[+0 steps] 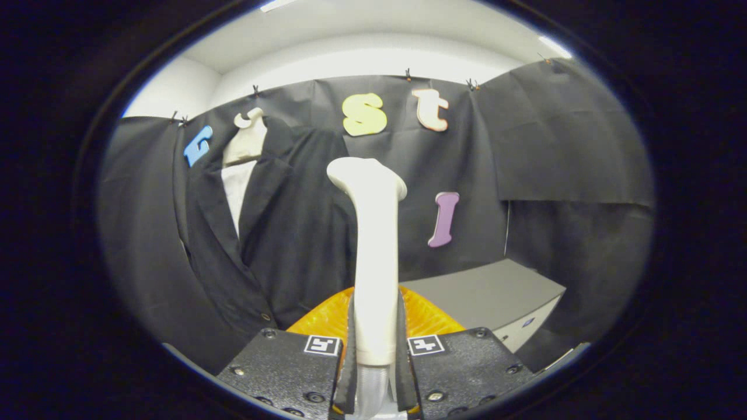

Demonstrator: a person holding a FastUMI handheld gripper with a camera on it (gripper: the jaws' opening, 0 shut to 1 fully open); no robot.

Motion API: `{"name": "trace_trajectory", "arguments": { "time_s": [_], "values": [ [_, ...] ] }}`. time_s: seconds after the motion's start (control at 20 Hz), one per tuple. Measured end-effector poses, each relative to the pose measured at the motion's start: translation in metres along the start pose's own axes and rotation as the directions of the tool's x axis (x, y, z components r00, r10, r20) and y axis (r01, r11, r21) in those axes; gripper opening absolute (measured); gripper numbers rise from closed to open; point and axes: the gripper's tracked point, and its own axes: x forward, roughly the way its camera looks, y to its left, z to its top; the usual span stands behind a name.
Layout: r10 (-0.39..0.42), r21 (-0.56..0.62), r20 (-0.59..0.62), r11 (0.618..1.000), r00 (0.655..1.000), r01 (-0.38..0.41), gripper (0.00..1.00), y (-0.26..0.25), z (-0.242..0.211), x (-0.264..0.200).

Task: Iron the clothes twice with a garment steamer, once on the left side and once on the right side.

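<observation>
My gripper [374, 356] is shut on the white handle of the garment steamer [373, 256], which stands upright between the fingers with its angled head on top. A ribbed hose leaves the handle's lower end between the fingers. A black jacket [274, 233] with a white shirt front hangs on a mannequin bust against the booth wall, beyond the fingers and to the left of the steamer head. The steamer head is near the jacket's right side, apart from it as far as I can tell.
An orange translucent body [318, 319], seemingly the steamer's base, sits just behind the fingers. A grey box-like cabinet [490, 297] stands to the right beyond them. Black cloth covers the wall all round.
</observation>
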Motion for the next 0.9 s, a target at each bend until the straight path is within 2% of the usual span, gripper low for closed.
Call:
{"name": "trace_trajectory", "arguments": {
  "time_s": [0.2, 0.5, 0.9],
  "values": [
    [0.046, -0.059, 0.138, 0.998, 0.989, -0.039, 0.29, 0.03, 0.031, 0.008],
    [0.07, -0.101, 0.239, 0.994, 0.969, -0.046, 0.29, 0.068, 0.058, 0.036],
    [0.037, -0.192, 0.369, 0.981, 0.929, 0.037, 0.29, 0.087, 0.082, 0.054]
  ]
}}
